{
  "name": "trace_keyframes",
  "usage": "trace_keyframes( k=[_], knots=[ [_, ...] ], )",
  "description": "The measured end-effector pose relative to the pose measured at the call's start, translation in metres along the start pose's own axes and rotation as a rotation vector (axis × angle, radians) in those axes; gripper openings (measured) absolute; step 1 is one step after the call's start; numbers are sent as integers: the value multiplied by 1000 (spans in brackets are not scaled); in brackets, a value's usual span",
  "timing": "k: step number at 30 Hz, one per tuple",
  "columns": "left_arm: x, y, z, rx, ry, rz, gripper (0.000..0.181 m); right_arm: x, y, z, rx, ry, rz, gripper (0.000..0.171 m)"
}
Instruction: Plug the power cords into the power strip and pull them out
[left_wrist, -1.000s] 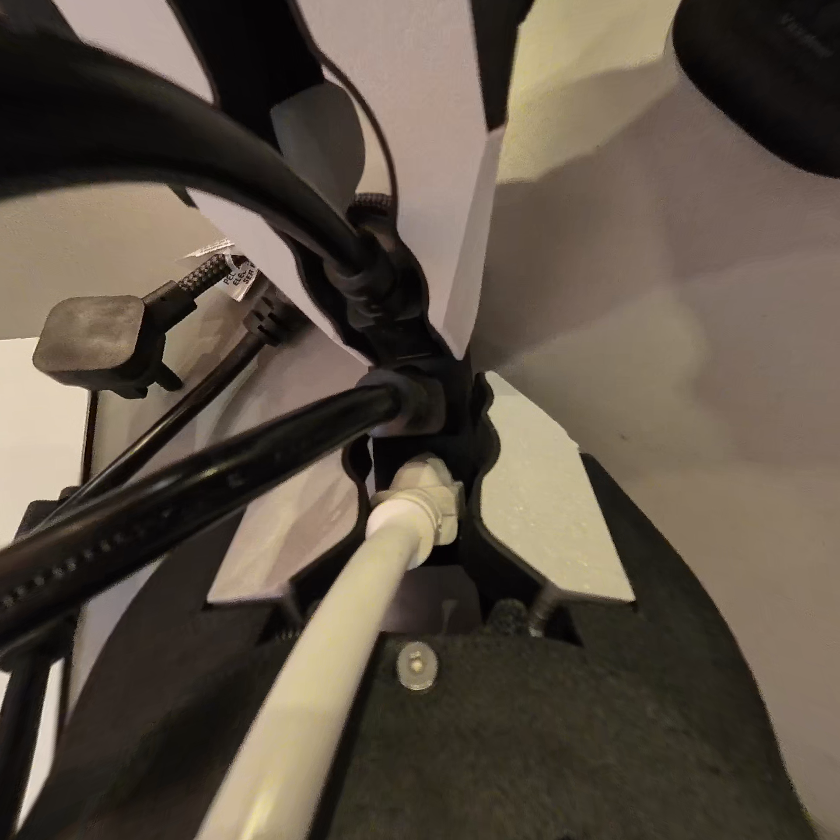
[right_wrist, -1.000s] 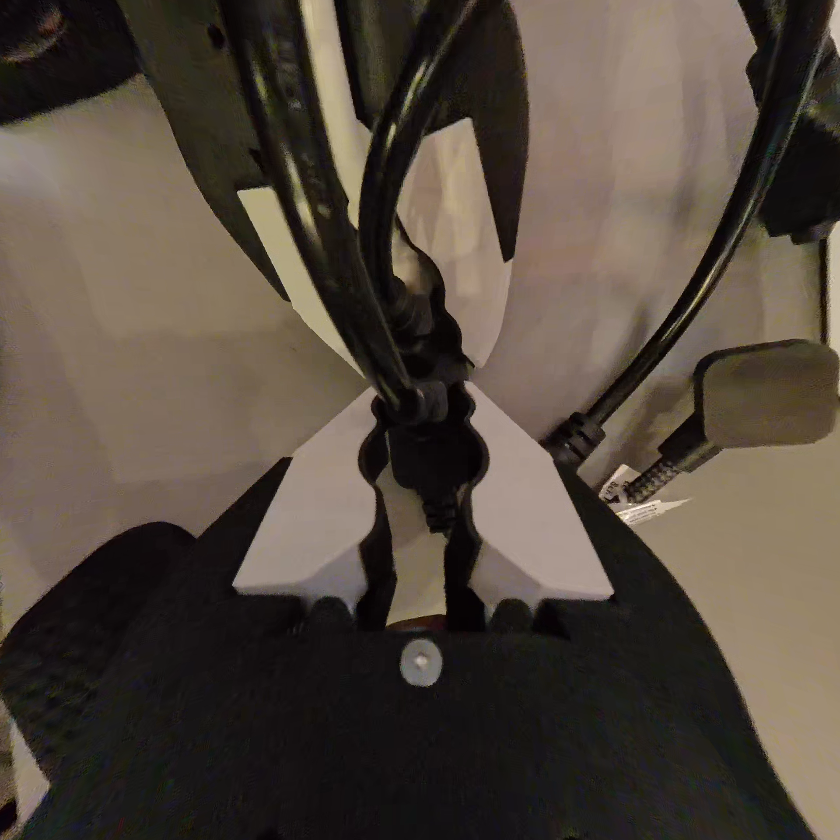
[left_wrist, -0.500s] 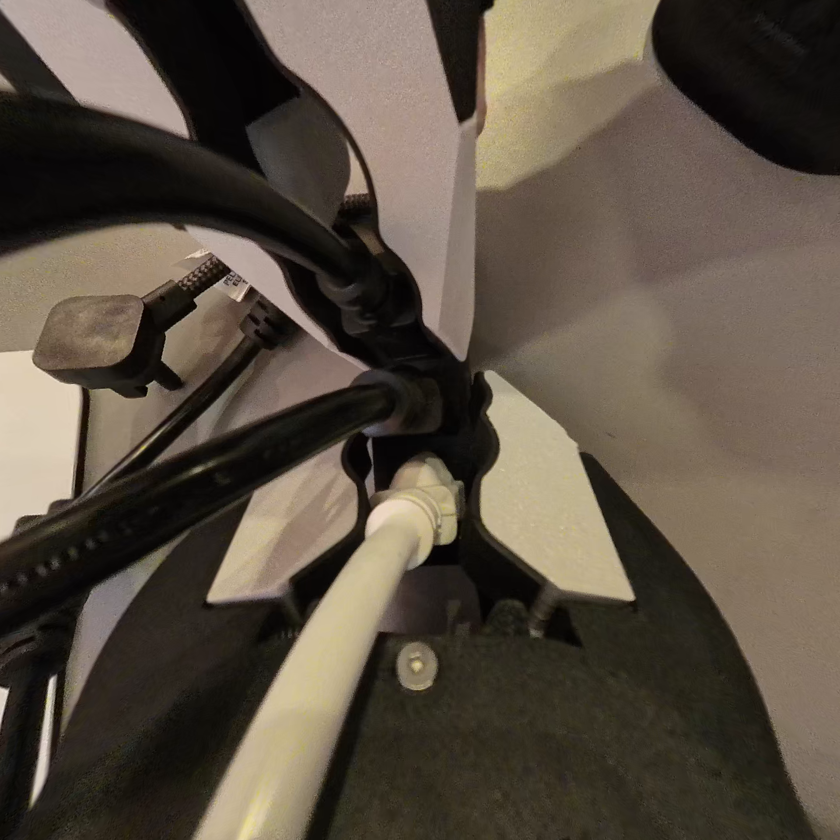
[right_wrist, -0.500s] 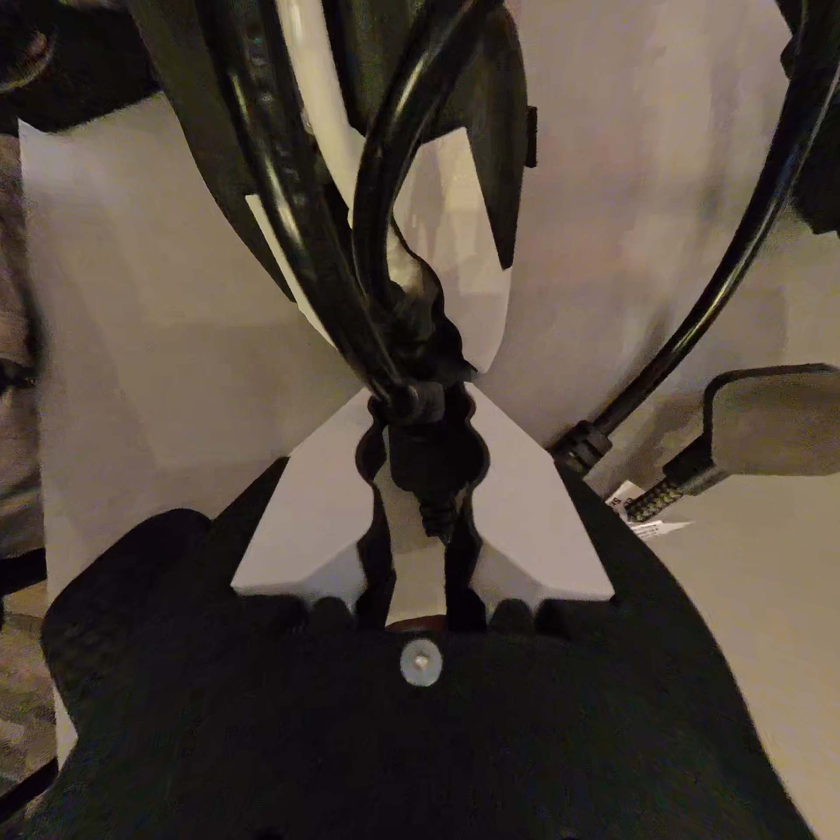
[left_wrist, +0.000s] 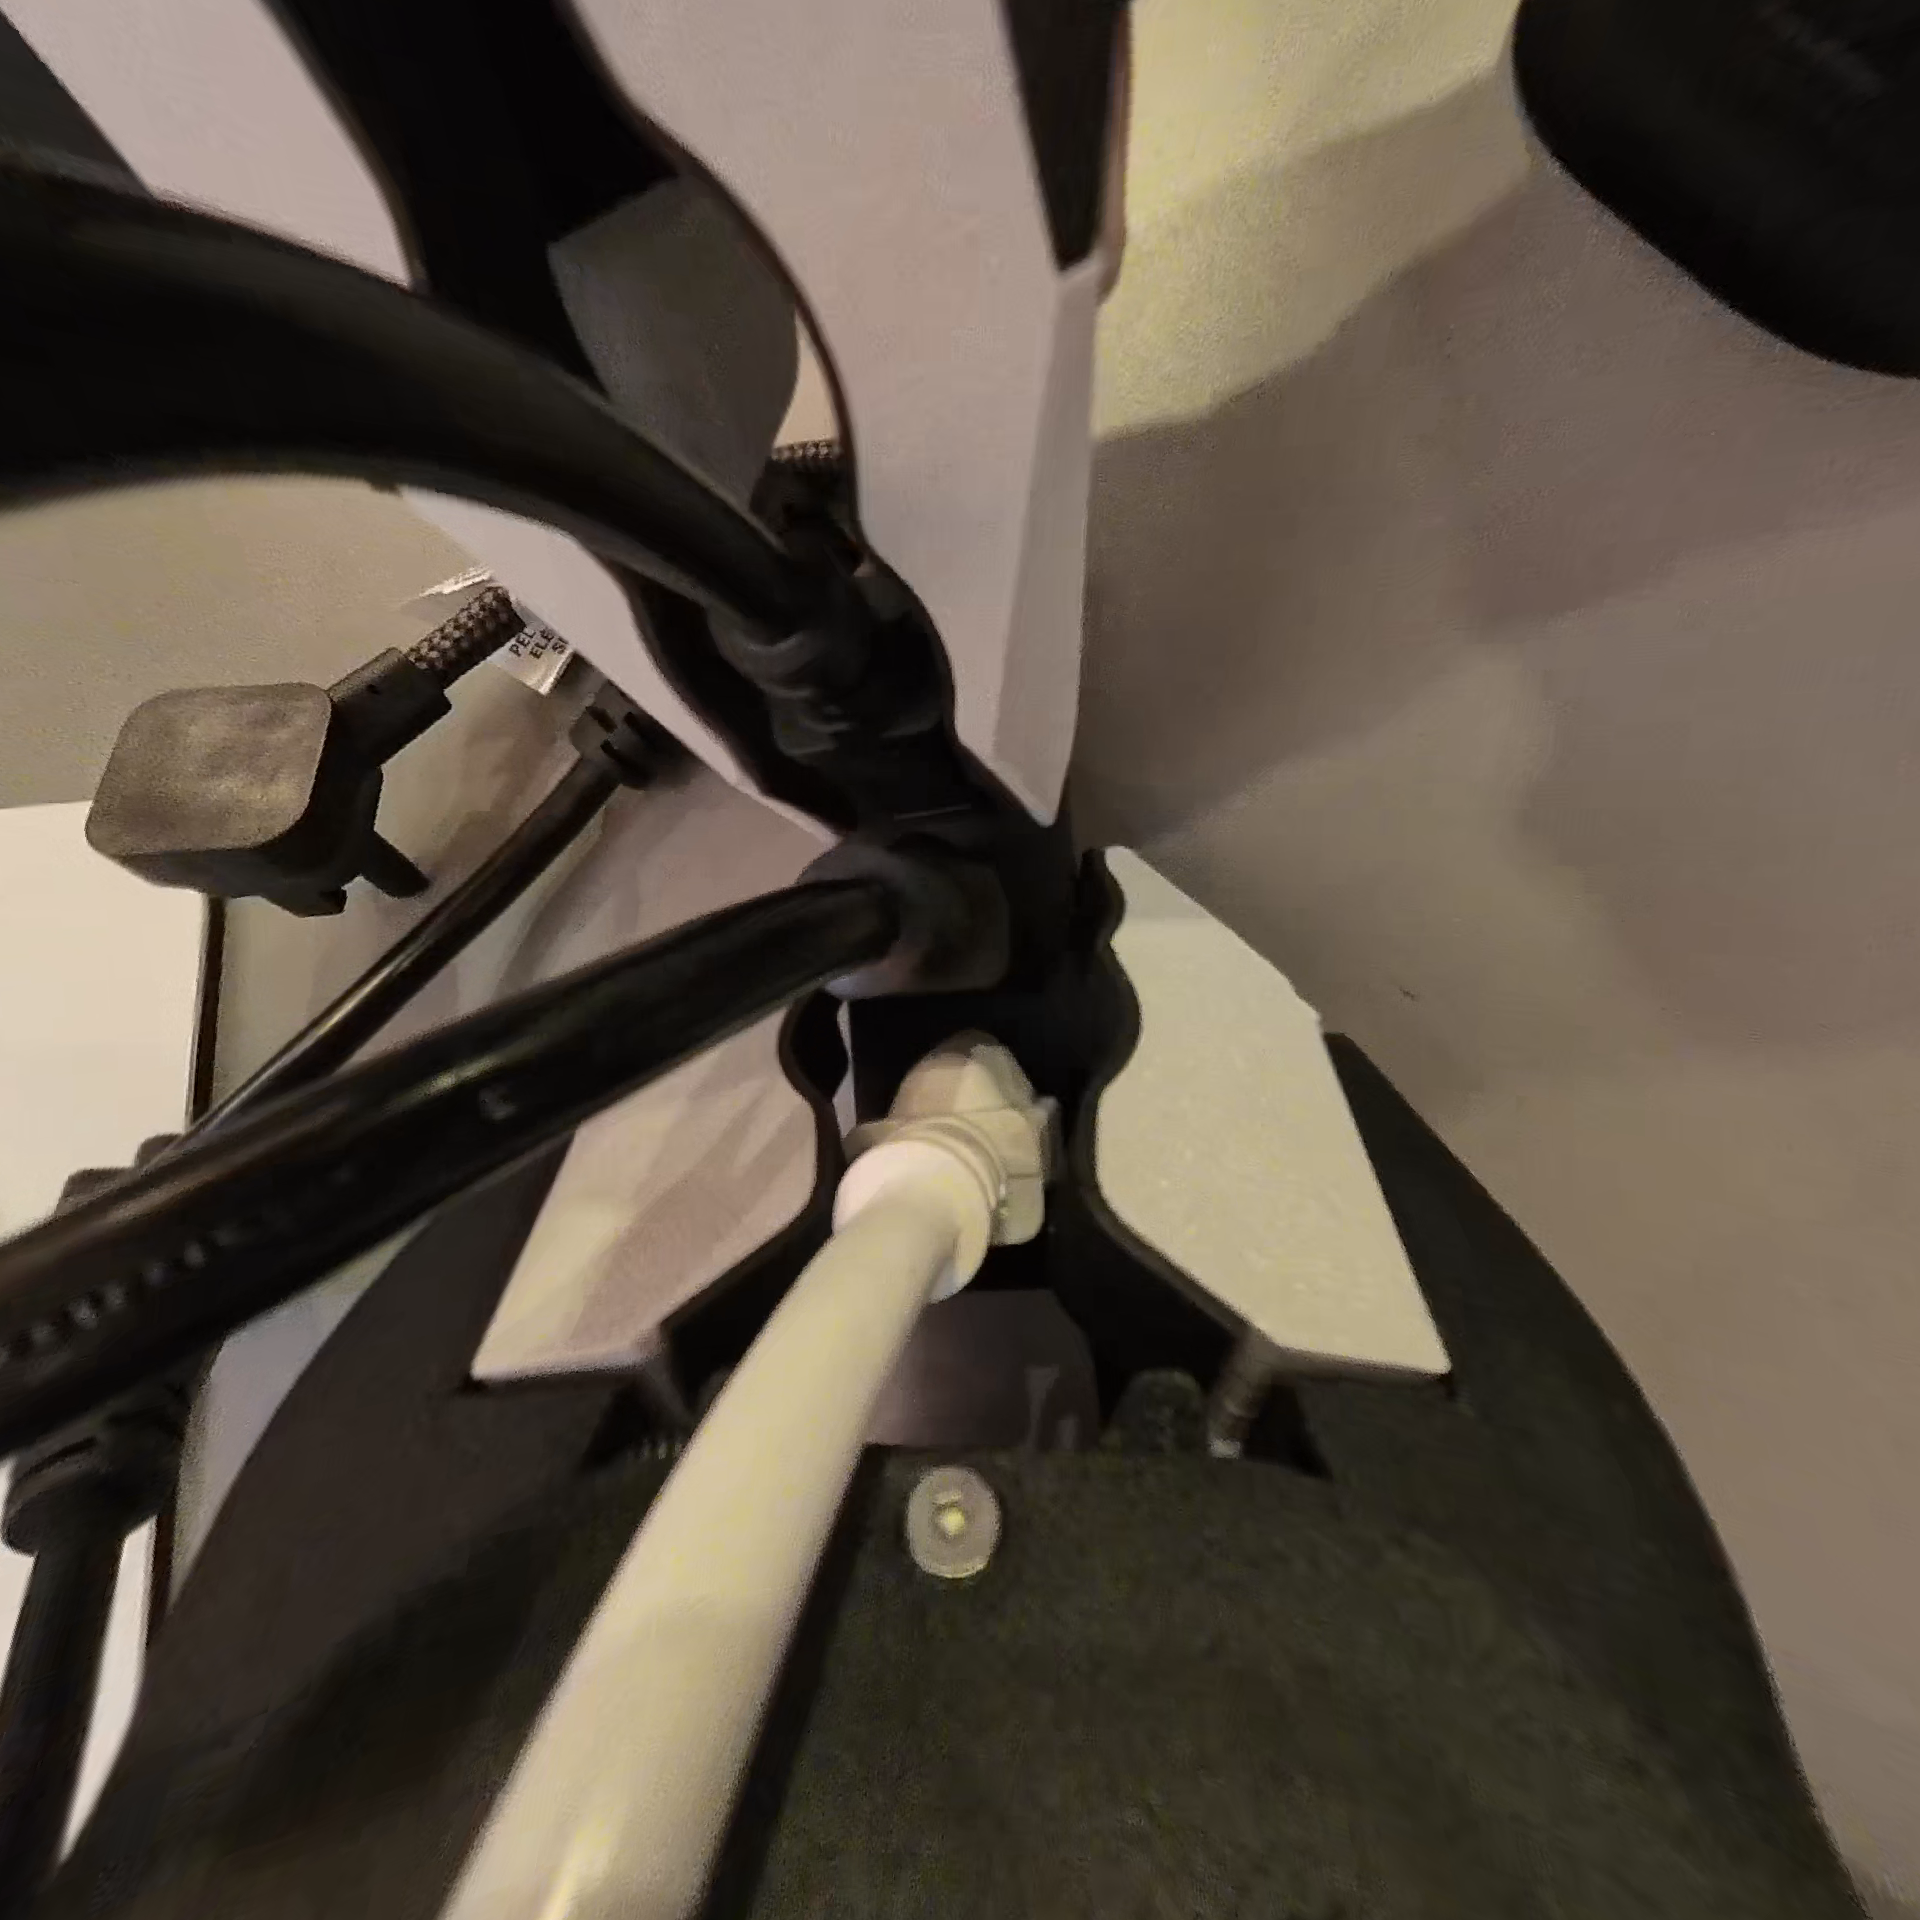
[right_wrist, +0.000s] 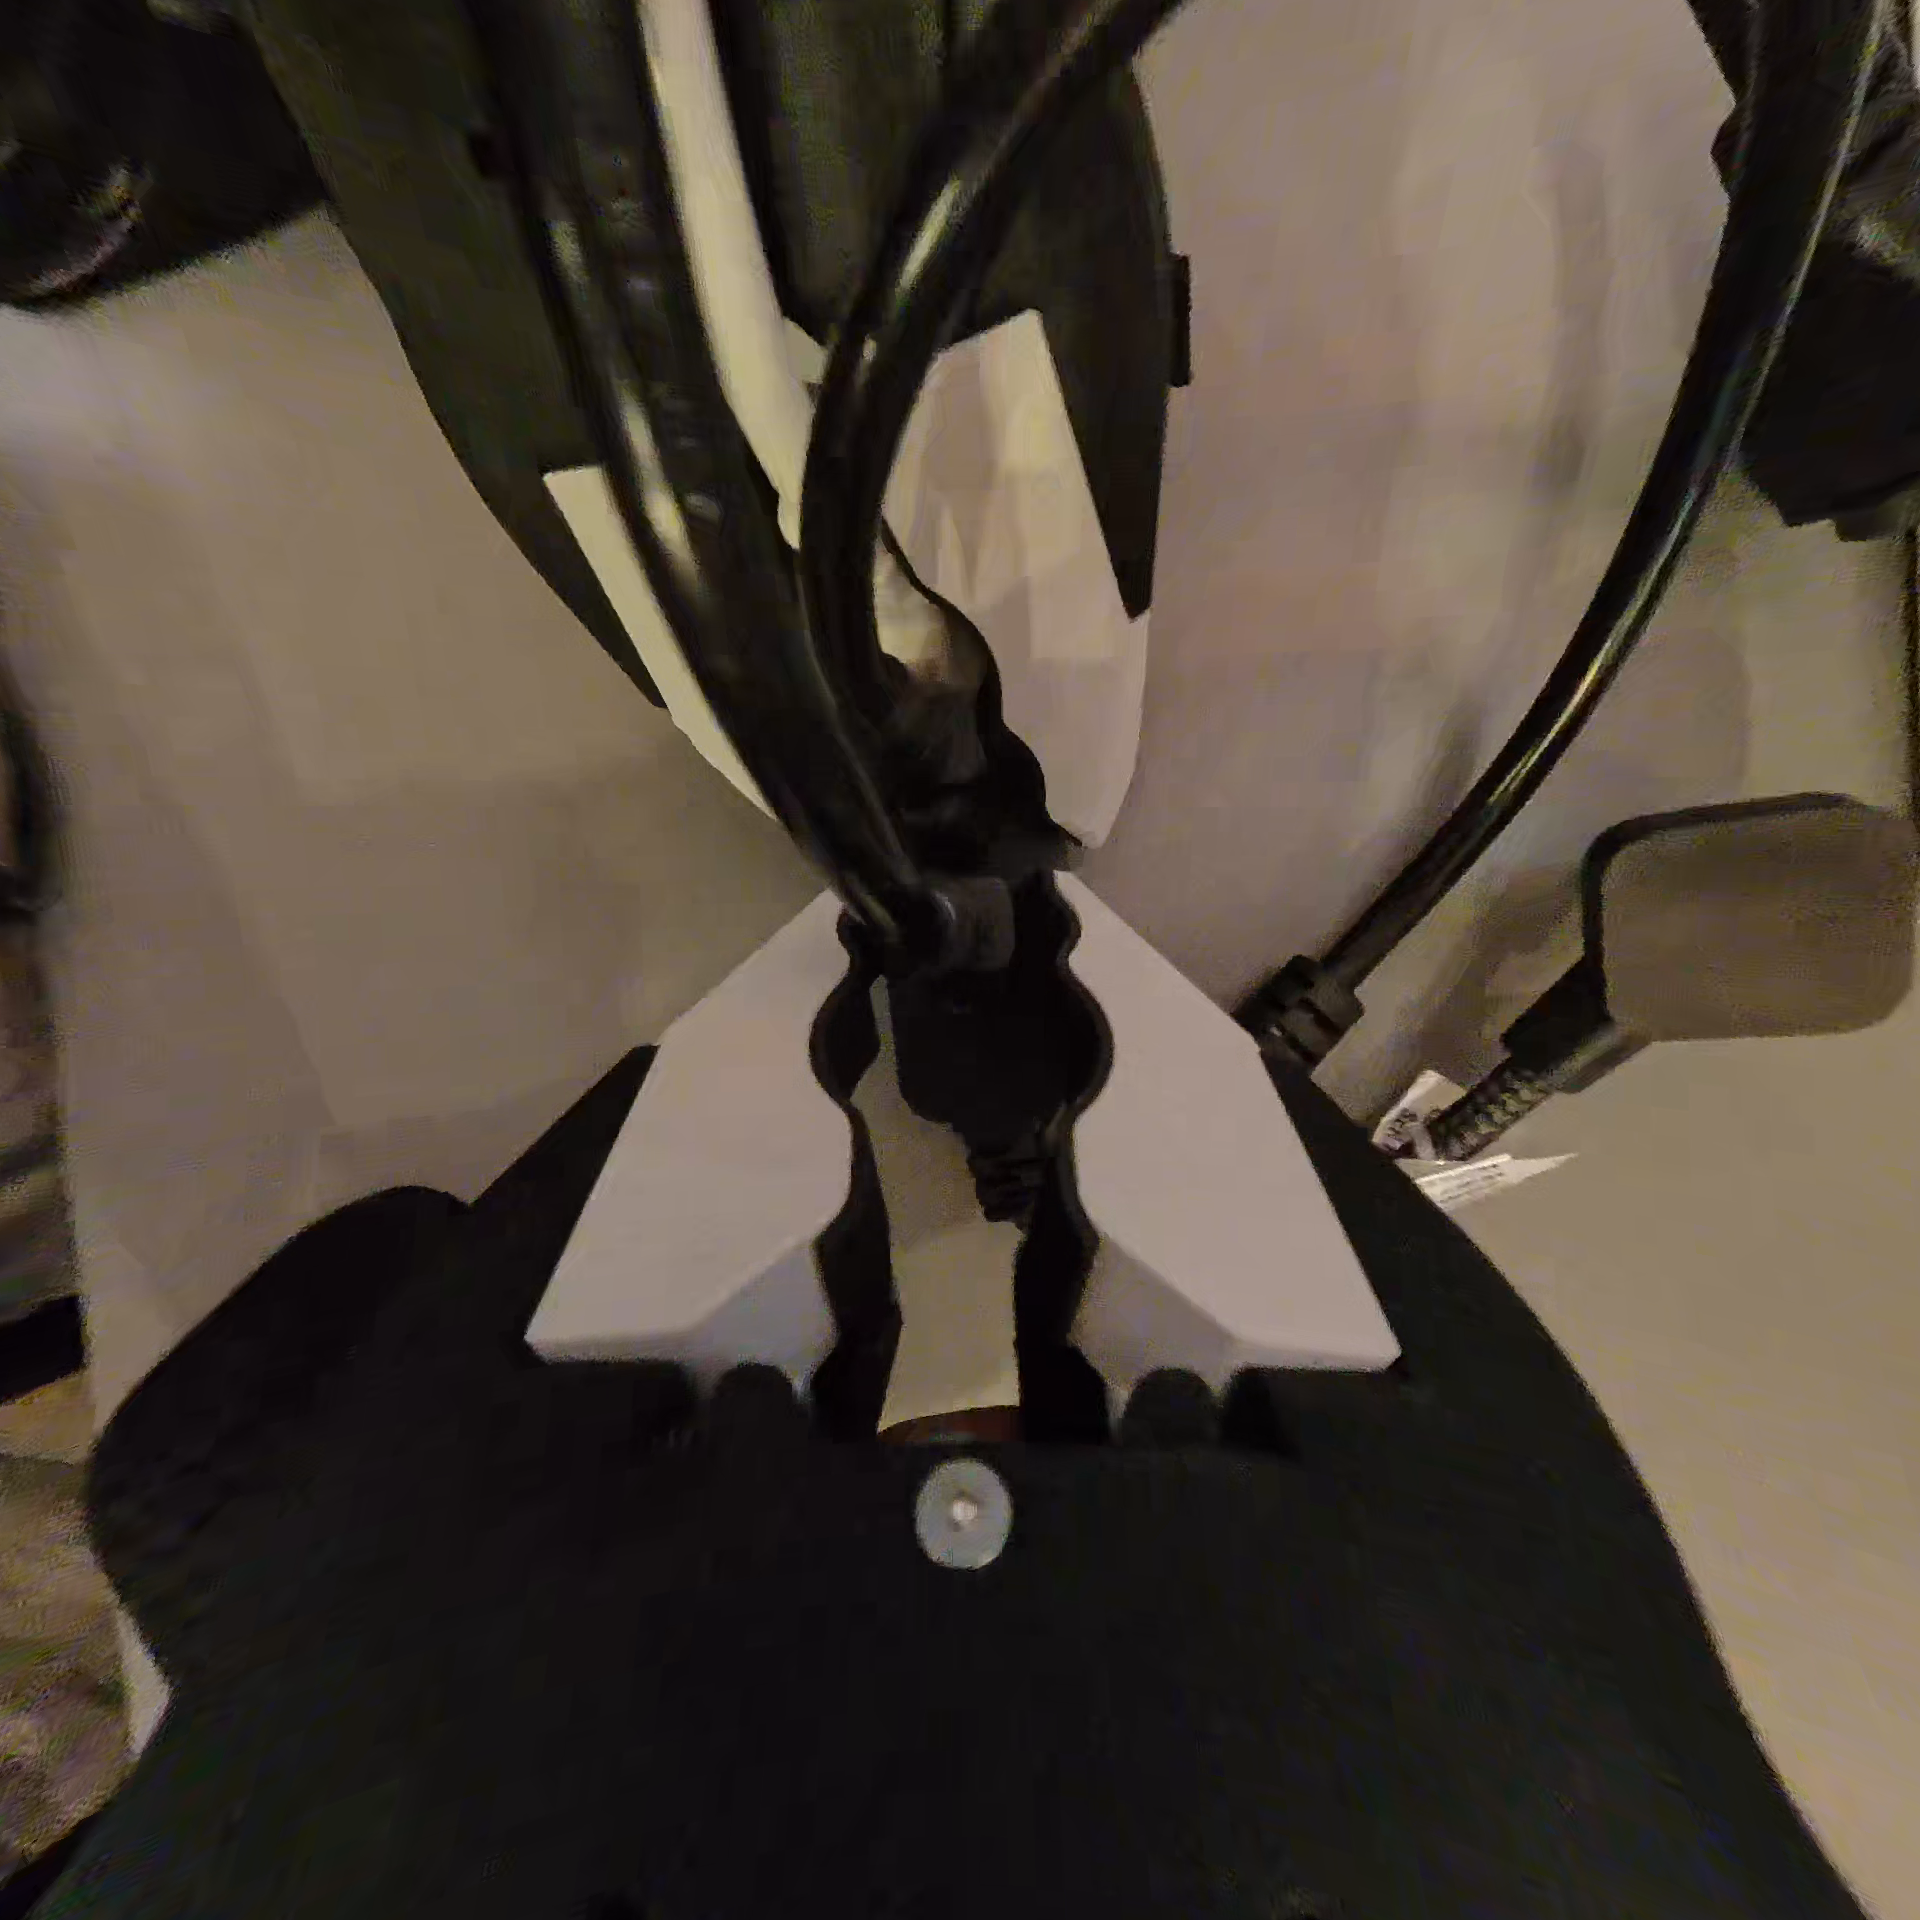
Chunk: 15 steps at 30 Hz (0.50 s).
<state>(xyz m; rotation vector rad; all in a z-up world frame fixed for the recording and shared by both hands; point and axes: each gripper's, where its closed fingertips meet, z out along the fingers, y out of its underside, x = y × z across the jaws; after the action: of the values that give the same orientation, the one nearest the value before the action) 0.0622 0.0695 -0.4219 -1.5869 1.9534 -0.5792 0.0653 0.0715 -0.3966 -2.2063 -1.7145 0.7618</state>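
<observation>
My left gripper (left_wrist: 987, 935) is shut on a black body, seemingly the power strip (left_wrist: 1049, 997). A white plug (left_wrist: 971, 1127) with its white cord and a glossy black cord (left_wrist: 499, 1101) enter it on my side. My right gripper (right_wrist: 961, 935) meets it tip to tip and is shut on a black plug (right_wrist: 977, 1049), whose strain relief points back at the camera. In the left wrist view the right gripper (left_wrist: 914, 727) holds that plug (left_wrist: 821, 665), with a thick black cord (left_wrist: 364, 384) arching to the left. The left gripper (right_wrist: 935, 727) also shows at the top of the right wrist view.
A flat black plug (left_wrist: 218, 790) on a braided cord with a white tag lies loose on the pale tabletop (left_wrist: 1558, 831); it also shows in the right wrist view (right_wrist: 1756, 925). A thin black cord (right_wrist: 1621, 623) arcs beside it. A dark object (left_wrist: 1766, 156) sits far right.
Both grips hold as before. The two grippers have shifted slightly together, and the right gripper leans a little more to the left in the left wrist view.
</observation>
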Motion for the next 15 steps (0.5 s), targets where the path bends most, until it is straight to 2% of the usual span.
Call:
trace_keyframes(
  k=[2,4,7,12,14,15],
  knots=[
    [-1,0,0,3,8,-18,45,0,-1,0,15,-38,52,25],
    [0,1,0,0,2,2,52,-2,0,0,-32,56,-49,22],
    [1,0,0,5,12,18,44,-6,1,1,-149,262,-271,20],
    [3,-1,-1,-2,1,50,50,-8,1,-1,-205,480,-442,23],
    [4,-1,-1,-3,-7,58,49,-9,1,-1,-218,486,-464,23],
    [3,-1,-1,-4,-8,59,50,-8,1,0,-189,437,-408,22]
  ],
)
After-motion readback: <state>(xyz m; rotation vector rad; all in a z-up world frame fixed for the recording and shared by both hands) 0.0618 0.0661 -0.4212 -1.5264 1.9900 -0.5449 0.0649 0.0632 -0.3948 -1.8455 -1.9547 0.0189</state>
